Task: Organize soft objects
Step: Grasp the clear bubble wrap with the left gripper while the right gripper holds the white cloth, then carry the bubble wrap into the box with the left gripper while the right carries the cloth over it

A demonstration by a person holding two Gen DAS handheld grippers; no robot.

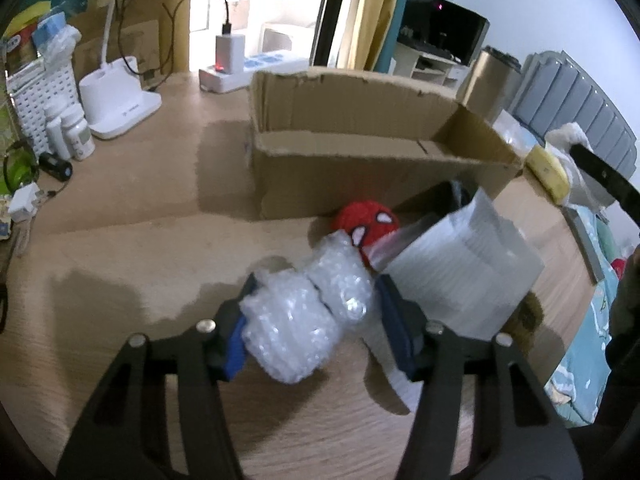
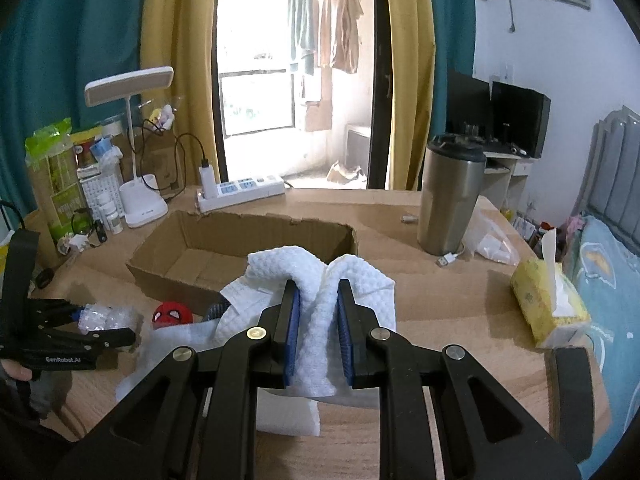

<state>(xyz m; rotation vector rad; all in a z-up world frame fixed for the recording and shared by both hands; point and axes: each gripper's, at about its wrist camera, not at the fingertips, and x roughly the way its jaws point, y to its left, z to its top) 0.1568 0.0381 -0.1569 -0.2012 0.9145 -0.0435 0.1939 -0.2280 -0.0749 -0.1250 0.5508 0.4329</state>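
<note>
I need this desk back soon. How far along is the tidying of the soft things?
Nothing looks done: the cardboard box appears empty. In hand: the left gripper is around the bubble wrap, and the right gripper pinches the white cloth. The red plush ball remains on the table.

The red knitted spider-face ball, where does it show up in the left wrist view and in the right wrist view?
Left wrist view: the red knitted spider-face ball lies just right of centre, behind the clear bubble wrap bundle.
Right wrist view: lower left, on the table in front of the box.
Shared landmark: the open brown cardboard box, directly behind the ball in both.
</note>
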